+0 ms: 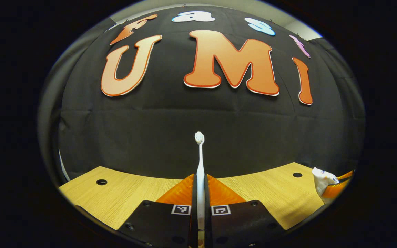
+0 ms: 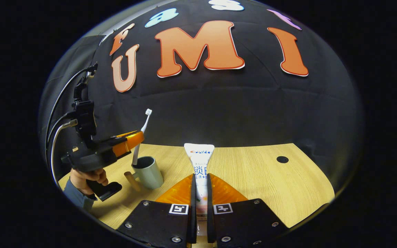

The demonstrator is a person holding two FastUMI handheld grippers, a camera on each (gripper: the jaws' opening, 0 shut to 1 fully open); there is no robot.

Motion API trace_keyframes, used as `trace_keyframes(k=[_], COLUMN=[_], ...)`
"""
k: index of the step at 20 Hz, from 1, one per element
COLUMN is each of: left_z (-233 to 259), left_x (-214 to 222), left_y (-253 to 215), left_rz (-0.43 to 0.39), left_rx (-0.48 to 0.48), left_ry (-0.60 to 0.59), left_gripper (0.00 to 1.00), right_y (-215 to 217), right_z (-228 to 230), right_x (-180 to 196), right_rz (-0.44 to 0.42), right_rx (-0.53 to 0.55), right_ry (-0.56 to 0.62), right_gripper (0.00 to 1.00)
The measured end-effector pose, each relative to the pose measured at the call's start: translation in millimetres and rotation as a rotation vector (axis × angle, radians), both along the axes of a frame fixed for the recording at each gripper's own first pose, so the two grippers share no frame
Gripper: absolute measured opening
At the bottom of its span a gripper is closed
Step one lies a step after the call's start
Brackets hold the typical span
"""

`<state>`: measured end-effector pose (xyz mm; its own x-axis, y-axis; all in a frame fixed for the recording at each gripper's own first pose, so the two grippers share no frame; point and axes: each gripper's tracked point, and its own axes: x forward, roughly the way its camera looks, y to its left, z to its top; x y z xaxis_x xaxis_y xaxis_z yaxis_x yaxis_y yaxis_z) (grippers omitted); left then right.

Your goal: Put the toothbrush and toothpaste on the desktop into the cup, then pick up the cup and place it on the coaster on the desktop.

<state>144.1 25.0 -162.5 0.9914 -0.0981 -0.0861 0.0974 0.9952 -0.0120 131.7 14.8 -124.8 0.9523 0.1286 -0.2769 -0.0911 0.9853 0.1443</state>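
Wooden desktop lies bare right of cup; both tools grip loads.

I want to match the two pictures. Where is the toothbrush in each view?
Left gripper view: the toothbrush stands upright at bottom centre, clamped between the left gripper jaws, bristles up.
Right gripper view: at left, tilted, its lower end over the cup.
Shared landmark: the wooden desktop with round holes.

Right gripper clamps toothpaste; left gripper holds toothbrush over cup.
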Motion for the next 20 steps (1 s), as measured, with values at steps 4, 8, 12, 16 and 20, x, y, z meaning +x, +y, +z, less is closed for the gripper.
trace_keyframes(k=[4,8,12,16,20], left_z=[-6.2,-16.8,-33.9,-38.1,-43.0], left_x=[3.5,3.7,-5.4,-7.9,-10.1], left_y=[2.4,1.1,-2.4,1.2,4.8], left_rz=[0.003,0.001,-0.026,-0.023,-0.027], left_rx=[0.01,-0.009,-0.026,-0.031,0.008], left_ry=[0.008,0.039,0.121,0.131,0.157], left_gripper=[0.07,0.07,0.07,0.07,0.08], right_y=[5.3,15.9,29.5,36.4,43.7], right_z=[9.7,21.6,25.3,27.3,30.2], right_x=[9.7,19.8,31.0,39.0,47.4], right_rz=[0.003,0.016,0.037,0.04,0.046], right_rx=[-0.002,-0.009,0.045,0.029,0.039], right_ry=[-0.022,-0.055,-0.046,-0.065,-0.065], right_gripper=[0.12,0.12,0.12,0.12,0.12])
